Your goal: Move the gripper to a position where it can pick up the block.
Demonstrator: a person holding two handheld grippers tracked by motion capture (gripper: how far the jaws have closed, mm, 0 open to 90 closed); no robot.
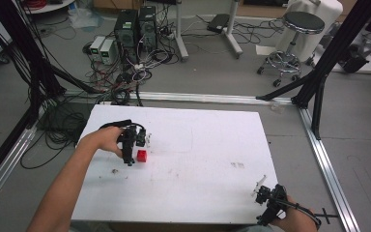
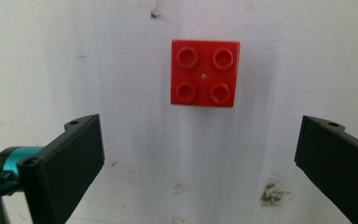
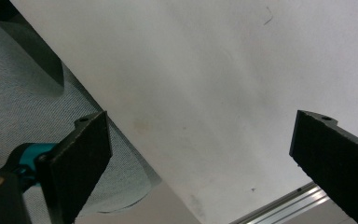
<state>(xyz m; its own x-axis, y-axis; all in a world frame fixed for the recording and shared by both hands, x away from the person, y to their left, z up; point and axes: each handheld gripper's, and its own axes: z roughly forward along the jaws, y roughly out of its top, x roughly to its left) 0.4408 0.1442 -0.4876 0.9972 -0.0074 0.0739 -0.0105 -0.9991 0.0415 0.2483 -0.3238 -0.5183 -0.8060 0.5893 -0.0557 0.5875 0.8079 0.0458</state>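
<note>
I am holding my left claw (image 1: 131, 151) over the left half of the desk (image 1: 207, 188), pointing down, with its jaws spread wide and nothing between them. In the left gripper view the red brick (image 2: 205, 73) is lying studs up on the white surface, ahead of the jaws and apart from both; in the high view it is sitting just beside the claw.

The risk I am weighing: the brick is lying beyond the jaw tips rather than between them, so if I am closing from here I am likely pinching air, or catching one corner and skidding the brick across the smooth top. Coming down crooked could also tip it onto an edge.

My right claw (image 1: 265, 195) is resting near the desk's near right corner, jaws wide apart and empty too. Its own view is showing the desk's edge running right under it, with floor beyond, so that hand is having little room outward. The middle and far side of the desk are lying bare, leaving me plenty of room there.
</note>
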